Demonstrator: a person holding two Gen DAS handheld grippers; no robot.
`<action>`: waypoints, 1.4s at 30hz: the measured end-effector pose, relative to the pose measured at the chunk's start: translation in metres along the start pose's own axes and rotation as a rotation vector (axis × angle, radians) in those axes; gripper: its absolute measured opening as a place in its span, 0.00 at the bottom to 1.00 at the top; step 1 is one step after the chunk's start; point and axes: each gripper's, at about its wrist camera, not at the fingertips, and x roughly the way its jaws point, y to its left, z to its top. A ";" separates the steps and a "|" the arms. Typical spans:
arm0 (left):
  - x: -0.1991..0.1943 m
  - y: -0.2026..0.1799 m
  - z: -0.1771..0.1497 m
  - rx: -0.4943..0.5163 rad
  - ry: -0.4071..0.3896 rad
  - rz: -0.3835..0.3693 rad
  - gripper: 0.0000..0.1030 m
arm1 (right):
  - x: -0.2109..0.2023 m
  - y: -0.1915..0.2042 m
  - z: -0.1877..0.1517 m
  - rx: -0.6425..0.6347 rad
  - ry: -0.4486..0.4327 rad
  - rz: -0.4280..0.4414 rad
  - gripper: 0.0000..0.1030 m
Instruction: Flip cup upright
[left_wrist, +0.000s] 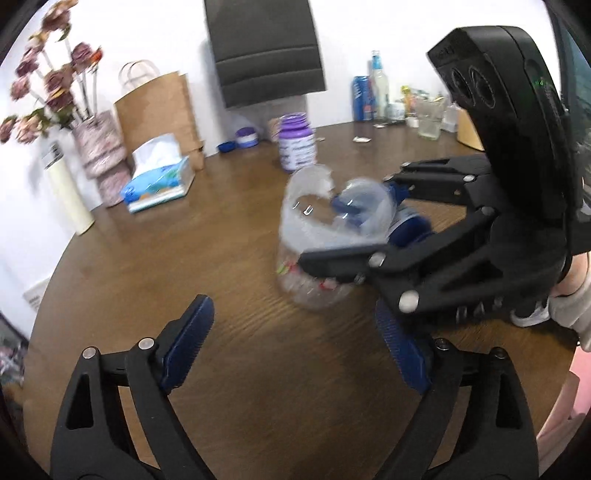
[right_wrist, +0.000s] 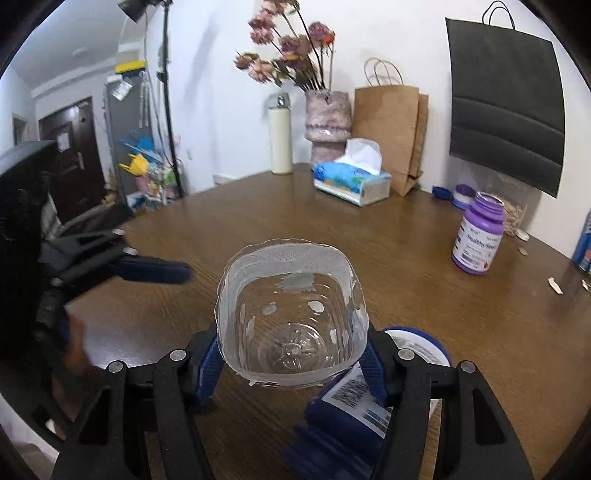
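The cup (right_wrist: 291, 317) is clear plastic with a jagged white-taped rim. In the right wrist view it sits between my right gripper's (right_wrist: 291, 360) blue pads, which are shut on its sides; its open mouth faces the camera. In the left wrist view the cup (left_wrist: 314, 240) stands mouth up on the brown table (left_wrist: 166, 266), blurred, with the right gripper (left_wrist: 343, 240) on it from the right. My left gripper (left_wrist: 295, 343) is open and empty, just short of the cup. It also shows at the left of the right wrist view (right_wrist: 155, 269).
A blue bottle (right_wrist: 354, 417) lies under the right gripper. A purple jar (right_wrist: 478, 236), a tissue box (right_wrist: 351, 181), a paper bag (right_wrist: 391, 133), a vase of flowers (right_wrist: 327, 118) and a white flask (right_wrist: 280, 136) stand along the back. Cans and glasses (left_wrist: 428, 118) stand far right.
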 end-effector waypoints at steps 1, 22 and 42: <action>-0.001 0.002 -0.001 -0.012 0.006 0.010 0.85 | 0.000 0.000 0.000 0.003 -0.001 -0.008 0.68; -0.124 0.014 -0.010 -0.290 -0.251 0.245 1.00 | -0.182 -0.002 -0.035 0.209 -0.070 -0.314 0.80; -0.198 -0.013 -0.045 -0.315 -0.417 0.371 1.00 | -0.223 0.052 -0.053 0.186 -0.209 -0.382 0.80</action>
